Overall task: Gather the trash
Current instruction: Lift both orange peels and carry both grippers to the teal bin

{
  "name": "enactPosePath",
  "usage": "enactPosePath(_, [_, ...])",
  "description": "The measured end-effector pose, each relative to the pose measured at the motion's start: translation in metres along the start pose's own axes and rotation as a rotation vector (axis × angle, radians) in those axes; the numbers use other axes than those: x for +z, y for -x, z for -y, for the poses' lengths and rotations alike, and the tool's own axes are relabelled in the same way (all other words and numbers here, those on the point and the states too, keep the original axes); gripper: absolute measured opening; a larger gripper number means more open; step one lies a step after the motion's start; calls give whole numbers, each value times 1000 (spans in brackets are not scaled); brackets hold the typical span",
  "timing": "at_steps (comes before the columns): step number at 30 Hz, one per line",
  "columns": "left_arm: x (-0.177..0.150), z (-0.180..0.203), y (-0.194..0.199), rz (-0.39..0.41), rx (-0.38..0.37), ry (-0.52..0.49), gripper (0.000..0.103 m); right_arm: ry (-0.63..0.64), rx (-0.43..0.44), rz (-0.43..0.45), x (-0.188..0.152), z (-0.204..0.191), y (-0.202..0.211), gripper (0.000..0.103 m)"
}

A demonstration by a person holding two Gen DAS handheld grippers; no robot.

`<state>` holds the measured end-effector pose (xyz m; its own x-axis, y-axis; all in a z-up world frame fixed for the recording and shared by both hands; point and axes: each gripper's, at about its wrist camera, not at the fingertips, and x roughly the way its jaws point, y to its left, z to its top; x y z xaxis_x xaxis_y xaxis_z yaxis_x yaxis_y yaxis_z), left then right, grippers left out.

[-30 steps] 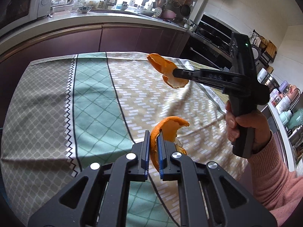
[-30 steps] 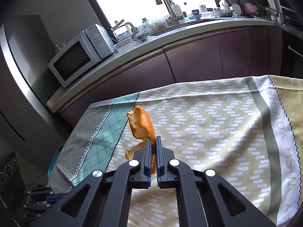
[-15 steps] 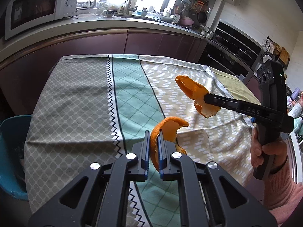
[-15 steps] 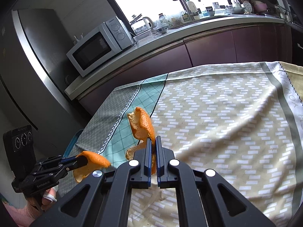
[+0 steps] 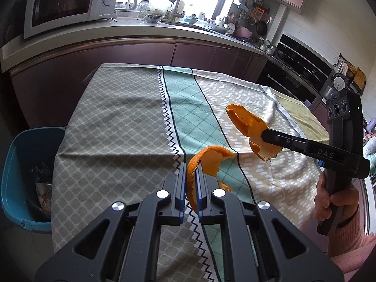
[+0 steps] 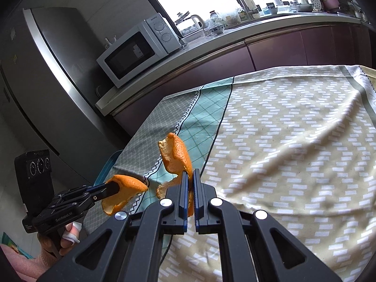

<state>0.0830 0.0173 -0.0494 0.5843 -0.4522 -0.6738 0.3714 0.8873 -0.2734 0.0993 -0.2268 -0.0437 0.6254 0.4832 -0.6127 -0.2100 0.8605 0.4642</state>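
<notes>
While each hand-held gripper is clamped on orange peel, left piece (image 5: 206, 162) curling upward, right piece (image 6: 175, 156) standing upright.

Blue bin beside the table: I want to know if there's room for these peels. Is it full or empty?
Neither: the blue bin holds some dark trash low down, with bare wall above it.

At the bottom centre of the frame, the left gripper (image 5: 190, 188) pinches a curled orange peel (image 5: 206, 162) above the patterned tabletop (image 5: 122, 122). At right, a hand (image 5: 336, 202) holds the right gripper (image 5: 264, 134), clamped on a second peel (image 5: 249, 127). A blue bin (image 5: 23, 159) stands at the left edge, holding dark trash.
</notes>
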Motion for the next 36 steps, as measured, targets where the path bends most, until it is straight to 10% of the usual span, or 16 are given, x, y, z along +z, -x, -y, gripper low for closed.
enactPosePath(36, [-16, -25, 45, 67, 57, 35, 8, 45, 98, -41, -13, -56, -23, 3])
